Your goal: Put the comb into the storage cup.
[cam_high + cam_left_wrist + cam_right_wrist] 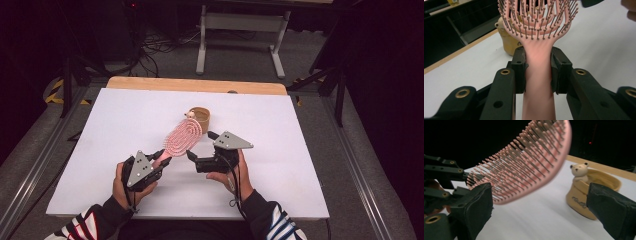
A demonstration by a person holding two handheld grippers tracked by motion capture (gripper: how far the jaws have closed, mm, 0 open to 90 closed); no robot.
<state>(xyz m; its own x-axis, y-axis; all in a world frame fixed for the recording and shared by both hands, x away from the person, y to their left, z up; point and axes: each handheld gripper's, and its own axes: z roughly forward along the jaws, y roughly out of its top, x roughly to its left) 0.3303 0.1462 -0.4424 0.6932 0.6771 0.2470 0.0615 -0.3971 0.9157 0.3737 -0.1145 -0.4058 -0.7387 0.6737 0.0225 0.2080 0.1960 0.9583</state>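
Note:
A pink hairbrush point(184, 138) with an open, looped head and many bristles is held above the white table. My left gripper point(165, 158) is shut on its handle point(539, 75), with the head point(537, 17) pointing away and up. My right gripper point(199, 145) stands open just right of the brush head point(524, 167), its jaws wide apart and nothing between the pads. A tan ceramic cup point(200, 118) with a small bear figure point(579, 171) on its rim sits on the table behind the brush.
The white table top point(280, 125) has a wooden strip point(195, 85) along its far edge. Beyond it stand a white table frame point(240, 30) and cables on a grey floor. Metal rails point(360, 170) run along both sides.

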